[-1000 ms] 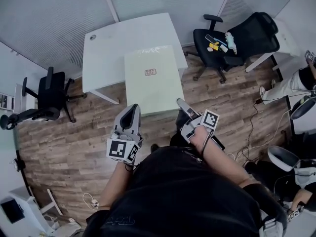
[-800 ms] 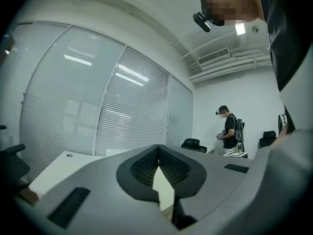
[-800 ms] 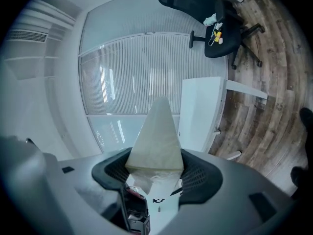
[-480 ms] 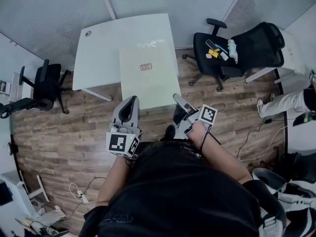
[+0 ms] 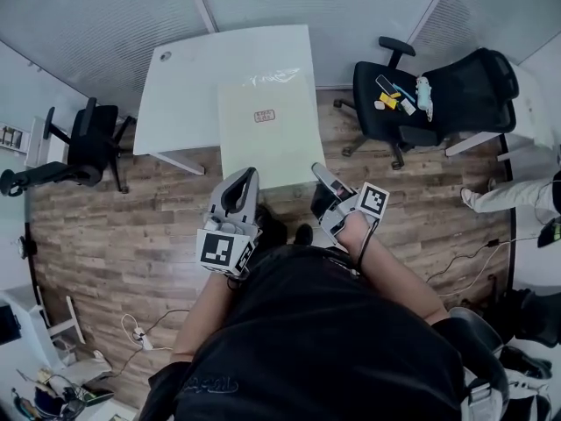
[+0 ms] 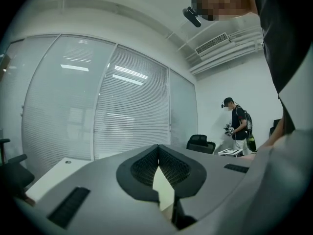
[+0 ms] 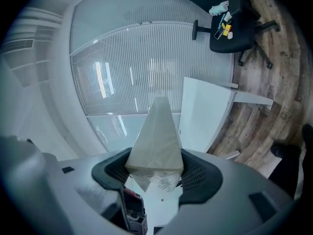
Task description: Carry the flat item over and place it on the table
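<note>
A flat pale cream board (image 5: 267, 139) with a small label is held level between both grippers, its far part over the near right portion of the white table (image 5: 188, 77). My left gripper (image 5: 248, 174) is shut on the board's near left corner. My right gripper (image 5: 317, 170) is shut on its near right corner. The left gripper view shows the board (image 6: 164, 192) edge-on as a thin sliver between closed jaws. In the right gripper view the board (image 7: 157, 131) rises as a wedge out of the clamped jaws, with the table (image 7: 203, 114) behind it.
To the right stands a black office chair (image 5: 456, 82) with small items (image 5: 399, 90) on its seat. A second black chair (image 5: 83, 152) stands left of the table. Blinds and glass partitions back the table. Cables (image 5: 140, 336) lie on the wooden floor. A person (image 6: 238, 124) stands far off.
Both grippers keep their hold on the board. The person has shifted, so the table and chairs sit slightly differently in view; the board still reaches over the table.
</note>
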{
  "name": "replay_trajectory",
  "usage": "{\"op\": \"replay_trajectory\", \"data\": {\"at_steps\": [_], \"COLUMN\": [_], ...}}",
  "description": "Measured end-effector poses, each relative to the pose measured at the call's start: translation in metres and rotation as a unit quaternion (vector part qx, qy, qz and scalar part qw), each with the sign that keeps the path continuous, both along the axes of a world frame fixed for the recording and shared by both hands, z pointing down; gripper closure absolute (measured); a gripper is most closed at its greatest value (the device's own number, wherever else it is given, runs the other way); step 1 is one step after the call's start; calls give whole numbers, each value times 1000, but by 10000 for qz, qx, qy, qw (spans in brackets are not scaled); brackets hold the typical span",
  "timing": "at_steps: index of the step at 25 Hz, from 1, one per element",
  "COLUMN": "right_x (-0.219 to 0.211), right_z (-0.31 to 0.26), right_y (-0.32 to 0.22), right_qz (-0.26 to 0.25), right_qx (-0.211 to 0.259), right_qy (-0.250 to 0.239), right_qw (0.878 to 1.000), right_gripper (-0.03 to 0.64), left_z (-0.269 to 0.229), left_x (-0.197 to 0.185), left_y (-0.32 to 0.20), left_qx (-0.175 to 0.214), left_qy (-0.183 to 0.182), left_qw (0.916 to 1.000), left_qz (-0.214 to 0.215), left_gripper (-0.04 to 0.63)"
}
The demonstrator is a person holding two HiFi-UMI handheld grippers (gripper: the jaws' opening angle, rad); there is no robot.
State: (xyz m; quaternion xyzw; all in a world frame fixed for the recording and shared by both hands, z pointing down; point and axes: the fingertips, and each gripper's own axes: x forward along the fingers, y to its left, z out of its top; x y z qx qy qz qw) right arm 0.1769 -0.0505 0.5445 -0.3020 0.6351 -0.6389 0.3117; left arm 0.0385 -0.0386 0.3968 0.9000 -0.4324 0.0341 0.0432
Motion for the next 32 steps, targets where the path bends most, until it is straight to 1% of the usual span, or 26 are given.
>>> {"op": "replay_trajectory", "data": {"at_steps": [3,9,17,26,32], "right_x": [-1,0,-2,-20,-41], "right_z": [-2,-4,0,4,2], "right_y": [-2,-5,-30,-75,-119], "right_qz": [-31,-29,3,41,93], "right_qx": [13,35,-19,-68,-49], "right_qy": [-89,-52,-58,-12,102], "right_qw": [10000,10000,10000,10000,9999], "right_gripper": [322,322,322,322,322], "left_z": [2,6,10,19,15], "left_x": [2,2,-3,-28,-50], "left_y": [-3,-7,-35,-84,-133], "left_qx": [23,-16,-105,-236,-196], "left_qy": [-20,-16,65,163,189], "left_qw": [10000,10000,9999,9996,9996], "left_qz": [-2,-14,-6,-57,16], "left_gripper": [581,581,581,581,581]}}
